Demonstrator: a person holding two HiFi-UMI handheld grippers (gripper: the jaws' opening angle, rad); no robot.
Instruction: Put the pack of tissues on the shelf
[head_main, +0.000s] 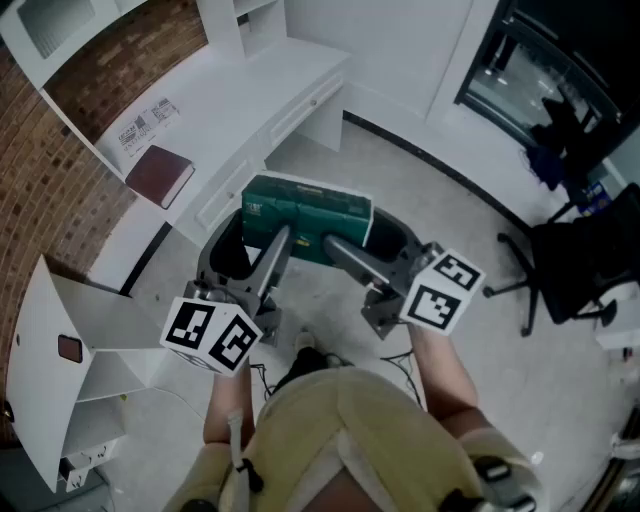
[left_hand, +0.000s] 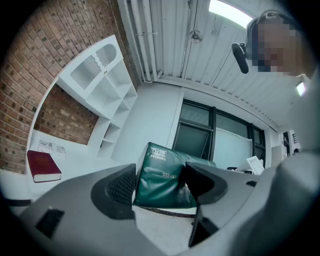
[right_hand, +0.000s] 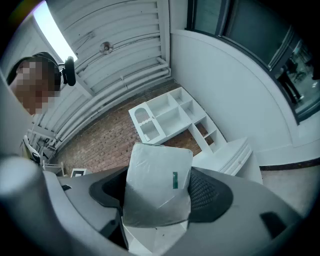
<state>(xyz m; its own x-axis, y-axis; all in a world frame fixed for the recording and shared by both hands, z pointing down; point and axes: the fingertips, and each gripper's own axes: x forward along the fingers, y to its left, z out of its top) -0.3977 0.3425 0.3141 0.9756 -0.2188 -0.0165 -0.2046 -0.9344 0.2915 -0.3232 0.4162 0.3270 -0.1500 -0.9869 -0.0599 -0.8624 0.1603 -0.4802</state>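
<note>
While the person stands on the pale floor, the green pack of tissues hangs in the air at twelve o'clock, carried between both tools. The left claw clamps its left part with jaws spread wide, and the right claw clamps its right part just as widely. A white table bearing a red book lies at eleven o'clock, a white shelf at eight.

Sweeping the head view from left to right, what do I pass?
book → tissue pack → chair
</note>
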